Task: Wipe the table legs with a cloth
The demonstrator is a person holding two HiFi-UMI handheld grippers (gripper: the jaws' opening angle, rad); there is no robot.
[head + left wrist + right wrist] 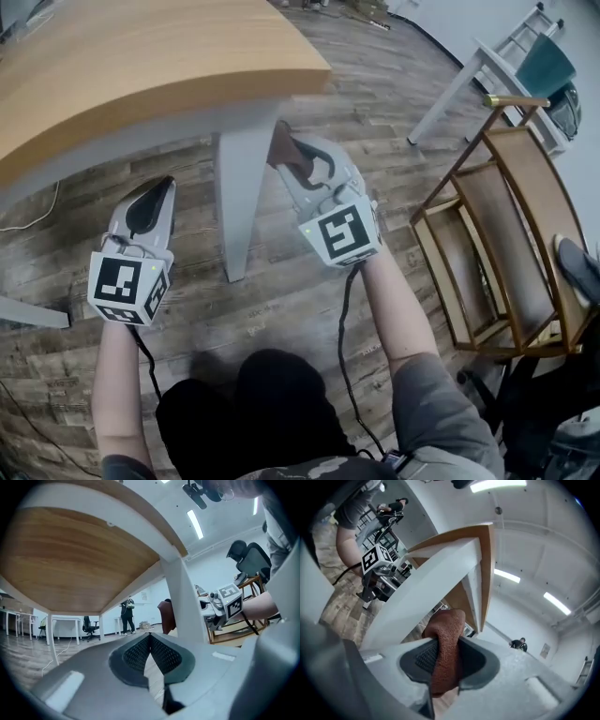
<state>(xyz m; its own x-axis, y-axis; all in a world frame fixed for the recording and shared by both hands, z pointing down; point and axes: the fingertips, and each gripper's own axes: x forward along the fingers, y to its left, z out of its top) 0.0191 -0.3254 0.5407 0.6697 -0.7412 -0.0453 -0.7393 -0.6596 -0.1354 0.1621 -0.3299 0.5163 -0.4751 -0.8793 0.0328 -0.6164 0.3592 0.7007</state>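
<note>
A white table leg runs down from the wooden tabletop to the floor. My right gripper is shut on a brown cloth, whose end touches the leg's upper right side. The right gripper view shows the cloth clamped between the pads, up against the leg. My left gripper hangs left of the leg, shut and holding nothing. In the left gripper view its pads meet, with the leg and the cloth beyond.
A wooden chair stands on the right. Further back on the right is a white ladder-like frame. A cable lies on the wood floor at the left. A person's legs show at the bottom.
</note>
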